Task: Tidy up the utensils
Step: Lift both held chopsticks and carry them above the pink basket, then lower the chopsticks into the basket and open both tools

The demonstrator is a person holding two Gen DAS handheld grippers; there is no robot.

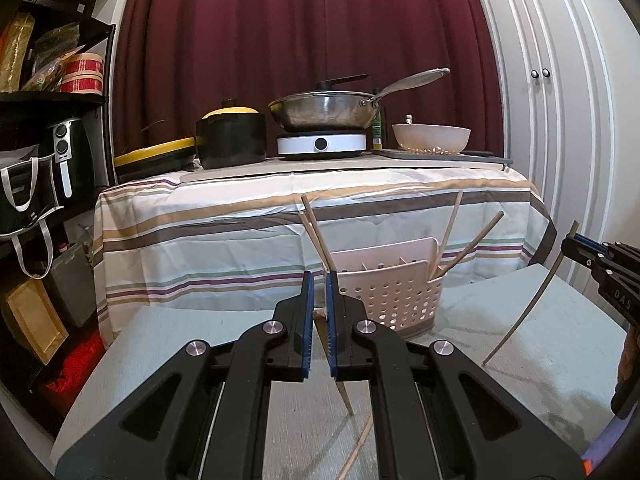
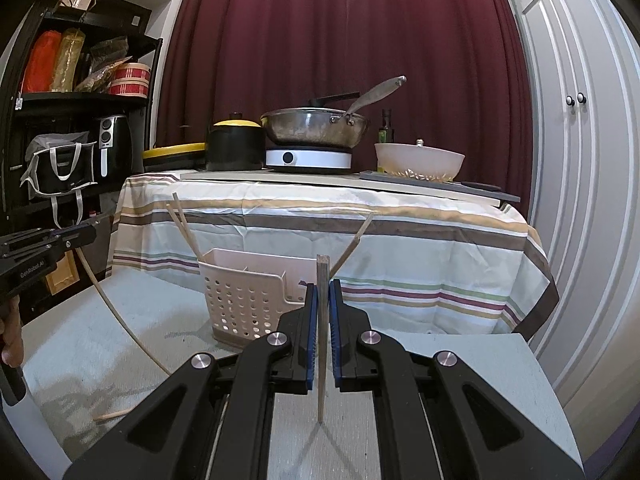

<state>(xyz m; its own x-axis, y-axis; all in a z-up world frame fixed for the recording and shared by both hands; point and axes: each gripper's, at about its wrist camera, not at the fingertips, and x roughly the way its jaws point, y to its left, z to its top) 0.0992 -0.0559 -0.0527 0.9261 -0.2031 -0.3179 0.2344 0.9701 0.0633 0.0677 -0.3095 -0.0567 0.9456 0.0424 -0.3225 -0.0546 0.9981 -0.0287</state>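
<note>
Ahead, the perforated utensil basket stands on the pale grey work surface with several chopsticks leaning out of its compartments, just in front of the striped tablecloth. Both grippers are clamped on a single chopstick each: the left gripper pinches one that slants down to the surface, and the right gripper pinches an upright chopstick whose tip rests on the surface. Beyond stand a wok on a hotplate, a black pot, a white bowl and a cluttered shelf.
</note>
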